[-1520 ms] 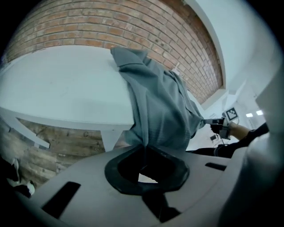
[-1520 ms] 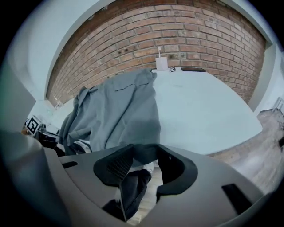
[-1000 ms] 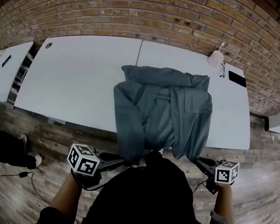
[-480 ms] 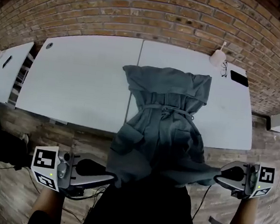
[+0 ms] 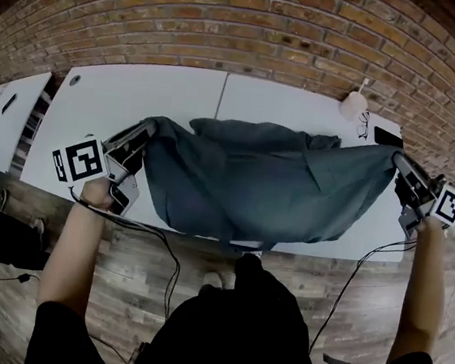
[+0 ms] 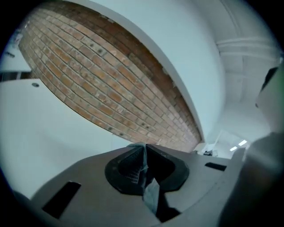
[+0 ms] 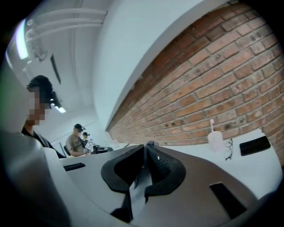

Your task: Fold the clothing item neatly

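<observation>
As the work stands now: no fold shows yet. The garment (image 5: 259, 189) is stretched open between both hands, which I judge to be the spreading step before it is laid flat.
Left gripper (image 5: 149, 126): middle left of the head view. Its jaws are pinched narrow on a thin edge of the grey cloth, and a strip of cloth shows between the pads in the left gripper view.
Right gripper (image 5: 397, 156): middle right of the head view. Its jaws are likewise clamped on a cloth edge, seen running down between them in the right gripper view.
Garment place: centre of the frame, lifted over the white counter (image 5: 122, 100), with its lower edge sagging toward the near rim. A bunched part sits behind the top edge; I cannot tell whether it rests on the counter.
Long axis: left to right across the frame, from gripper to gripper, along the counter's length.
Pointing: the taut edge faces the brick wall (image 5: 245, 24) and the slack edge faces the person. I cannot tell which end is the collar.
Left to do: by my judgement everything remains, namely laying it flat, smoothing it and making every fold.
Far right: a bottle (image 5: 352, 104), glasses (image 5: 362, 117) and a phone (image 5: 388, 137) lie near the cloth's right corner.
</observation>
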The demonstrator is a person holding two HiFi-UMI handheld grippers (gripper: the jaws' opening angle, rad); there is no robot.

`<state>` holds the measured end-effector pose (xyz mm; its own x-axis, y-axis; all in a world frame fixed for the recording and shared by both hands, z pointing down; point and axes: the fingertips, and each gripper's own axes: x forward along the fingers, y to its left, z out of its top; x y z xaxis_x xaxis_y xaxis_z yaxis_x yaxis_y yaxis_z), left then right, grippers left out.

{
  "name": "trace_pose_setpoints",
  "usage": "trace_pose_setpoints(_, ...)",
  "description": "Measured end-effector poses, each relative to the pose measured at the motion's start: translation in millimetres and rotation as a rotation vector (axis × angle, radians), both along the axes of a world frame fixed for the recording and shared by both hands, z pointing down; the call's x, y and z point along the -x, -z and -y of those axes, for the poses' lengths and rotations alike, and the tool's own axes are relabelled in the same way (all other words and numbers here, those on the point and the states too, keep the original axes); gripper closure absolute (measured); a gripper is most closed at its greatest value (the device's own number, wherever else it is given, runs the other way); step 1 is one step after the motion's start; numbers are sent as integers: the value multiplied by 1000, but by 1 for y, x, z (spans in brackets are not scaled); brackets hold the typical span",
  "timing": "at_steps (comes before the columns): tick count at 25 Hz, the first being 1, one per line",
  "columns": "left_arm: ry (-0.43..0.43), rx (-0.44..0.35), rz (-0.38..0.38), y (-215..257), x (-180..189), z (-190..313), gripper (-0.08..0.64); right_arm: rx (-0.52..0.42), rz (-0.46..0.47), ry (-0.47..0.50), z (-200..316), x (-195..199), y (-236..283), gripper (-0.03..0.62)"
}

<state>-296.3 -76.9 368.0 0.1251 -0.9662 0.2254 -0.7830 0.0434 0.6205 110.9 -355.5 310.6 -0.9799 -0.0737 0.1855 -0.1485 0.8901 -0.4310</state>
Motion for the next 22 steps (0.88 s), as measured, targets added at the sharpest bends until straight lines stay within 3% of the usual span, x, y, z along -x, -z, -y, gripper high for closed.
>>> trace_pose_setpoints(2,47,136,85,-38,29,28,543,30,-48,-44,50,10,-26,568)
trace_pose_setpoints(4,71,260,124,-79,53,55,543,85,-124,-87,88,18,-62,568)
trace_pose_setpoints(7,112,384,35,-135,72,83,543,199,-347,-232,129,10,-136,568)
trace_pose_setpoints(9,139,420,-64,-162,76,94,543,210,-412,-210,143,19,-172,568)
trace_pose_setpoints(11,164,454,-97,-182,81,100,543,229,-444,-204,154,24,-201,568)
trace_pose_setpoints(15,142,529,-24,-210,82,99,543,254,-500,-200,157,20,-245,567)
trace_pose_setpoints(18,79,540,54,-216,82,94,543,210,-547,-154,151,20,-261,543)
trace_pose_setpoints(19,61,542,92,-216,83,92,536,180,-574,-142,148,19,-265,510)
trace_pose_setpoints(21,38,542,180,-210,89,87,395,107,-653,-118,143,12,-272,417)
trace_pose_setpoints(22,30,543,223,-206,94,84,361,64,-702,-104,140,6,-275,346)
